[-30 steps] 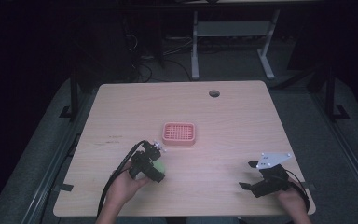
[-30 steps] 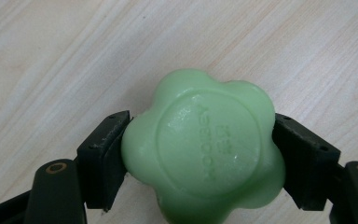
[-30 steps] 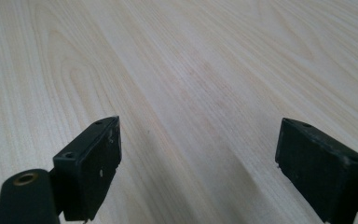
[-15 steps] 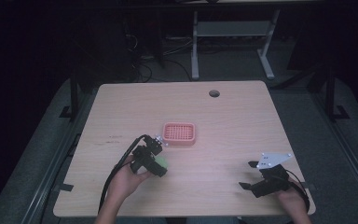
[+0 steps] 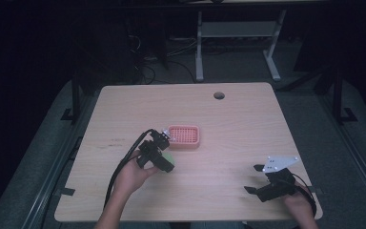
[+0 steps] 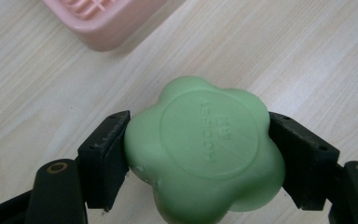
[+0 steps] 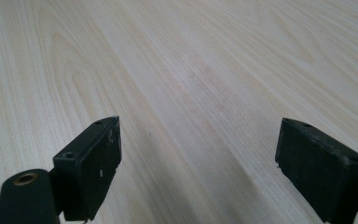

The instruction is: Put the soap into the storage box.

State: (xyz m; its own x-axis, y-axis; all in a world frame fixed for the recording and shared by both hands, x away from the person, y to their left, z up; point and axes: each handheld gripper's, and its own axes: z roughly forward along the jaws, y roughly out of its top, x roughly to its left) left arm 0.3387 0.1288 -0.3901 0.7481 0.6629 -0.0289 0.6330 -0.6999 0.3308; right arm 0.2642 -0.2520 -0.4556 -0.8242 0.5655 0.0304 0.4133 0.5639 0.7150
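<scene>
The wooden table (image 5: 238, 124) carries a pink dish (image 5: 184, 136) near its middle. At about seven o'clock from the dish, just beside it, the left gripper (image 5: 163, 153) has its jaws clamped on both sides of a green flower-shaped soap (image 6: 204, 149). At the table's five o'clock corner, the right gripper (image 5: 253, 179) rests with jaws spread wide, holding nothing.
</scene>
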